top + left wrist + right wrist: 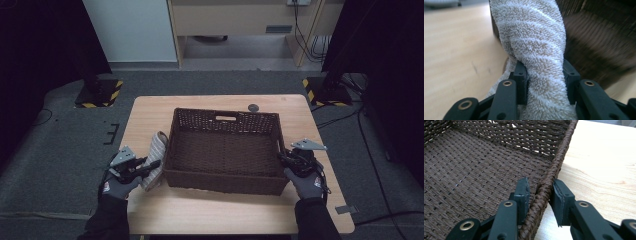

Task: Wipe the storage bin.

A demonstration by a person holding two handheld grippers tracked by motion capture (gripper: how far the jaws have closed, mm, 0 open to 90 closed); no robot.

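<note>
A dark brown wicker basket (225, 182) stands in the middle of the wooden table (225, 212). A beige ribbed towel (157, 147) hangs against the basket's left wall. My left gripper (149, 166) is shut on it. In the left gripper view the towel (534, 37) rises as a pinched fold from between the jaws of the left gripper (545, 80), with the basket's wall (599, 45) dark behind it. My right gripper (281, 159) is at the basket's right side. In the right gripper view the right gripper (541, 195) is shut on the braided rim (560, 160), one jaw inside the basket and one outside.
A small dark disc (253, 107) lies on the table behind the basket. A grey tab (345, 209) sits at the table's near right edge. Stand bases with yellow-black stripes (99, 93) (326, 91) are on the floor beyond the table, and cables (370, 150) run at the right.
</note>
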